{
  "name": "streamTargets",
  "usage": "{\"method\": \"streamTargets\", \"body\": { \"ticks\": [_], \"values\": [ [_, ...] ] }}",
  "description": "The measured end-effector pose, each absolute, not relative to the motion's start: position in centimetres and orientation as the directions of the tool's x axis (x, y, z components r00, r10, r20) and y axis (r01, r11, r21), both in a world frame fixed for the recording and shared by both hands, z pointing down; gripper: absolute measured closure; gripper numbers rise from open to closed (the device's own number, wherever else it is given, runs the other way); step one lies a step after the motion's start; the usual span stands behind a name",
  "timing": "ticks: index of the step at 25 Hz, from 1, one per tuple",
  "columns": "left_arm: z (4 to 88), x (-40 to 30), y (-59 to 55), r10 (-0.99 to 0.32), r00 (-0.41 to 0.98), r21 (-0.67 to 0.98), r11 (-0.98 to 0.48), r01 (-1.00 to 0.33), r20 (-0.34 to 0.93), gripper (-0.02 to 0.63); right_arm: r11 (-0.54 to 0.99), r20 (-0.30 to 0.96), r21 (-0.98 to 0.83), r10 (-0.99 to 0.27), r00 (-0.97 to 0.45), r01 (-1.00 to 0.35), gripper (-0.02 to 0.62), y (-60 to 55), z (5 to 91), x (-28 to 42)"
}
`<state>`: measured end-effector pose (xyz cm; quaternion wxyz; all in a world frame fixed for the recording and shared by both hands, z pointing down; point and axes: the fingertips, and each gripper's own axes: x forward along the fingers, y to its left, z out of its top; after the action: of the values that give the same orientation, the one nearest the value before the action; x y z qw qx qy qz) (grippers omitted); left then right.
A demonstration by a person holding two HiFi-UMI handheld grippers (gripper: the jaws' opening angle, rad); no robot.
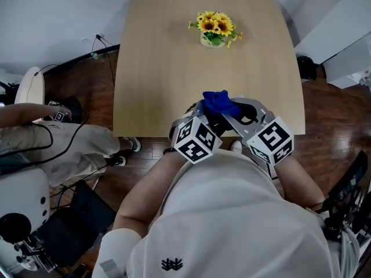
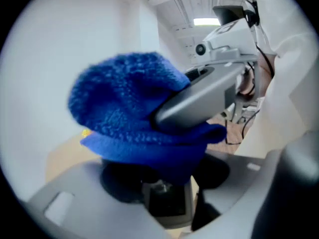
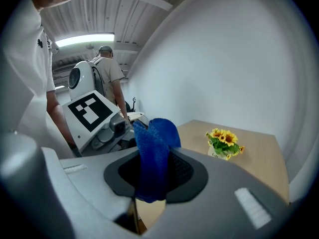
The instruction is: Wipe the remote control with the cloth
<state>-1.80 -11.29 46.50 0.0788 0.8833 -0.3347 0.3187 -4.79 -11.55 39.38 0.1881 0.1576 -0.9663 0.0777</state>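
The right gripper (image 3: 152, 178) has its jaws closed on a blue cloth (image 3: 158, 136). The cloth stands up btw. the two pads as a folded bunch. The left gripper (image 2: 162, 179) is narrow, and in its gap sits a dark flat thing w/ a grey rim, which I take for the remote control (image 2: 165, 205). Only its end shows. The rest is under the cloth, which lies over the left jaws, w/ one grey jaw of the right gripper pressed into it. Both tools are in the air, meeting at the cloth, above the middle of the near edge of the table (image 1: 156, 57) and close to the person's body. A pot of yellow flowers (image 1: 215, 29) stands near the far edge, well apart.

Risks, as I judge them:
- The remote seems held by a small part only, so a strong rub can turn it in the jaws or push it out. Then it drops on the near edge, or past it to the floor.
- The cloth is pinched at one fold. If it catches on the left jaws, it can slip out of the right gripper.
- The cloth hides nearly all of the remote, so some faces, e.g. the button side, may be missed w/o notice.
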Motion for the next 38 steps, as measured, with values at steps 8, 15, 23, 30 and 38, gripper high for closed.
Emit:
{"method": "streamTargets", "body": {
  "ticks": [8,15,23,30,38],
  "values": [
    [47.4,-3.5,-10.2,-0.524,0.571,-0.07,-0.773,-0.631,0.632,0.327,0.878,0.395,-0.095,-0.399,-0.828,-0.469,0.509,-14.3,40.1,-1.6],
    [48.0,-3.9,-10.6,-0.501,0.58,-0.062,-0.788,-0.612,0.642,0.327,0.821,0.416,-0.078,-0.489,-0.767,-0.566,0.509,-16.8,40.6,1.8],
    [48.2,-3.8,-11.0,-0.489,0.599,-0.047,-0.798,-0.601,0.635,0.327,0.791,0.38,-0.138,-0.514,-0.769,-0.596,0.509,-17.3,38.5,2.6],
    [48.0,-3.5,-10.9,-0.484,0.623,-0.04,-0.808,-0.588,0.614,0.327,0.884,0.355,-0.15,-0.37,-0.859,-0.442,0.509,-12.6,37.2,-4.4],
    [48.1,-5.0,-10.2,-0.49,0.628,-0.041,-0.807,-0.59,0.604,0.327,0.917,0.405,-0.19,-0.253,-0.879,-0.352,0.509,-9.3,40.6,-8.9]
  ]
}}
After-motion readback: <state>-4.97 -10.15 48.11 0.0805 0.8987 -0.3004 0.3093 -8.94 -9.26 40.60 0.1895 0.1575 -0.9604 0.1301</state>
